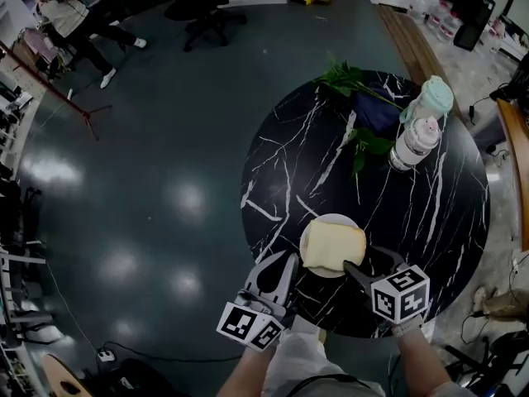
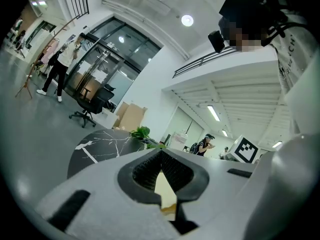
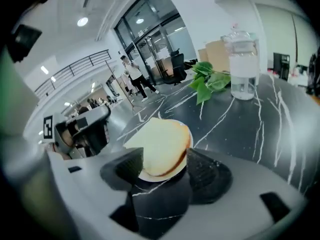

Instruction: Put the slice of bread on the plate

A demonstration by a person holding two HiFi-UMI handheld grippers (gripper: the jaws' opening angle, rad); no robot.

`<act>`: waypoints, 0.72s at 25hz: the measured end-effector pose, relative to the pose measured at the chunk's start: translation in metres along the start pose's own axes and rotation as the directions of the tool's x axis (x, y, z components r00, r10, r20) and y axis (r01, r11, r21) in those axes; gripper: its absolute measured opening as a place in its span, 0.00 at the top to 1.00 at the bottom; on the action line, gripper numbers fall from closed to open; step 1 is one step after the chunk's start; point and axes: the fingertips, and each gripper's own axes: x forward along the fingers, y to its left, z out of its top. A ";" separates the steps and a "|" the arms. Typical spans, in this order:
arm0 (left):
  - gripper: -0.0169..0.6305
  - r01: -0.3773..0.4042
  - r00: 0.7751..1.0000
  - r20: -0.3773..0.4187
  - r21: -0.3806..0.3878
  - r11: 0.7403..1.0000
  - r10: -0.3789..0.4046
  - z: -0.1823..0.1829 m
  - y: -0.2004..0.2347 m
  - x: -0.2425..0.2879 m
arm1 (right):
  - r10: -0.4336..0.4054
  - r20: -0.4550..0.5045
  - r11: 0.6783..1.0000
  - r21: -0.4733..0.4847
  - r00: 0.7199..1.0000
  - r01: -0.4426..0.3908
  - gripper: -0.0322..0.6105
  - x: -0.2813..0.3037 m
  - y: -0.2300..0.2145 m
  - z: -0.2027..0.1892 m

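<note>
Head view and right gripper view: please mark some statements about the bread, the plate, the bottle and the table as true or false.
1. The slice of bread lies on the white plate. True.
2. The right gripper is clamped on the bread. False: its jaws stand apart at the bread's near edge, not pressing it.
3. The round table is plain white. False: it is black with white veins.
4. A clear water bottle stands upright beyond the plate. True.
</note>
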 end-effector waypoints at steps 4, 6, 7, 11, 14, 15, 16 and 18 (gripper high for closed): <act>0.96 -0.005 1.000 0.009 0.004 1.000 0.005 0.002 0.000 -0.007 | -0.067 0.033 0.992 -0.100 0.997 0.070 0.57 -0.007 -0.001 0.007; 0.96 -0.005 1.000 0.010 0.010 1.000 0.004 0.003 -0.003 -0.011 | -0.044 0.079 0.997 -0.068 0.996 0.049 0.57 -0.014 0.005 0.013; 0.96 -0.003 1.000 0.011 0.013 1.000 0.003 0.003 -0.005 -0.012 | -0.032 0.104 0.998 -0.052 0.994 0.037 0.57 -0.019 0.009 0.016; 0.96 0.007 1.000 0.027 0.016 1.000 -0.008 0.011 -0.018 -0.020 | 0.044 0.159 0.999 -0.037 0.986 -0.039 0.57 -0.040 0.031 0.021; 0.96 0.015 0.999 0.037 0.026 1.000 -0.016 0.019 -0.032 -0.031 | 0.102 0.169 0.993 -0.070 0.980 -0.091 0.57 -0.060 0.054 0.019; 0.96 0.018 0.999 0.042 0.032 0.999 -0.019 0.022 -0.037 -0.035 | 0.110 0.165 0.991 -0.093 0.980 -0.095 0.57 -0.067 0.062 0.018; 0.96 0.022 0.999 0.048 0.037 0.999 -0.023 0.026 -0.042 -0.038 | 0.110 0.164 0.989 -0.118 0.980 -0.091 0.58 -0.074 0.068 0.017; 0.96 0.029 0.998 0.060 0.044 0.999 -0.032 0.033 -0.053 -0.045 | 0.098 0.182 0.986 -0.150 0.978 -0.071 0.78 -0.092 0.079 0.017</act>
